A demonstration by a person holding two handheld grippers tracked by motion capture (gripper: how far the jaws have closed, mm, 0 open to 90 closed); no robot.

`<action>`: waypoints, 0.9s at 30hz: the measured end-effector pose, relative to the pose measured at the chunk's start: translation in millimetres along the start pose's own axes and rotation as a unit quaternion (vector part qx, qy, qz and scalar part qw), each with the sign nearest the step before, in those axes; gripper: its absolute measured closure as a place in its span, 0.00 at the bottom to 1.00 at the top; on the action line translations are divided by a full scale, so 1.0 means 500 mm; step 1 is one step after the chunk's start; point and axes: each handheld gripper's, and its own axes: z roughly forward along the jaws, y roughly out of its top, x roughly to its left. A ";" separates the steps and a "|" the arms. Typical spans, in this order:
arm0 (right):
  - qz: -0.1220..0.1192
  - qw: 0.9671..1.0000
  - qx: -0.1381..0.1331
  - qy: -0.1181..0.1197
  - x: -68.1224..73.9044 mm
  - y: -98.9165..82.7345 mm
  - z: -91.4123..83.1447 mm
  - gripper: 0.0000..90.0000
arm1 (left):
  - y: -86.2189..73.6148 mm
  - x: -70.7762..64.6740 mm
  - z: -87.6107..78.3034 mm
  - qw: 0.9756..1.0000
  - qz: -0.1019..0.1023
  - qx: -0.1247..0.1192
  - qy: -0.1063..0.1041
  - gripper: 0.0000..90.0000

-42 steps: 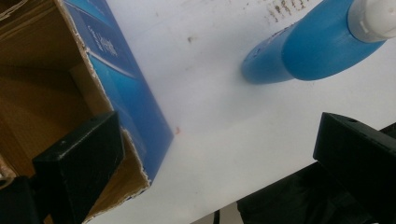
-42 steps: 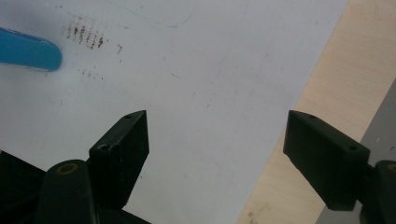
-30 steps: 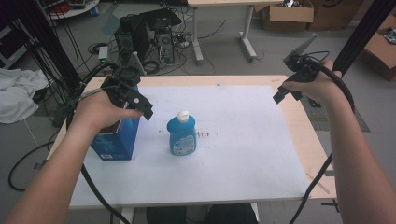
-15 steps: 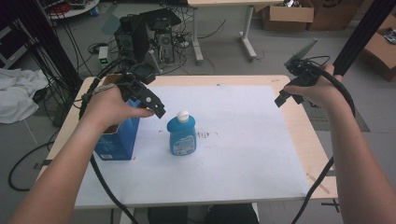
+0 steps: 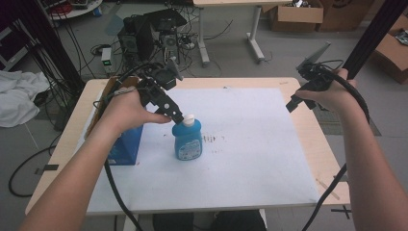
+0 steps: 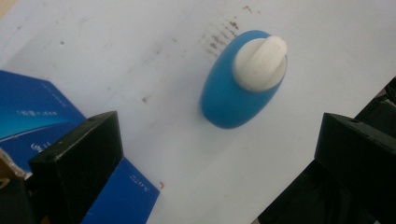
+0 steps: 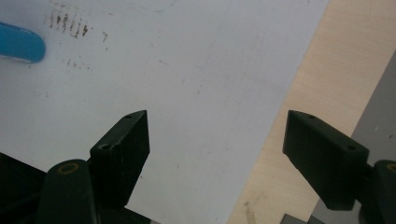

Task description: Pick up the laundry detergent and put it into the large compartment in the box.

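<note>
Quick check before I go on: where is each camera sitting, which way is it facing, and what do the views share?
High view: above the person's side, looking forward and down on the table; both forearms, left gripper and right gripper show.
Left gripper view: on the left gripper, looking down at the blue bottle and blue box; its open fingers show.
Right gripper view: on the right gripper, over the table's right edge; open fingers show.
Shared: the bottle, in all three.

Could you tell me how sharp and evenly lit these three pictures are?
High view: even, soft light, sharp. Left gripper view: the blue bottle is slightly soft, its white cap bright, near washed out. Right gripper view: the paper sheet is sharp, no glare.
</note>
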 end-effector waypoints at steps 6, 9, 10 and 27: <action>-0.001 1.000 -0.001 -0.001 -0.003 -0.001 -0.001 0.26 | 0.009 -0.006 0.005 1.000 0.021 -0.003 -0.010 0.01; -0.002 1.000 0.000 -0.002 -0.002 0.000 -0.002 0.26 | 0.013 -0.008 0.009 0.999 0.028 -0.004 -0.013 0.01; -0.002 1.000 0.000 -0.002 -0.002 0.000 -0.002 0.26 | 0.013 -0.008 0.009 0.999 0.028 -0.004 -0.013 0.01; -0.004 1.000 0.002 0.001 -0.002 0.000 0.008 0.26 | 0.035 -0.028 0.047 0.997 0.075 0.004 -0.015 0.01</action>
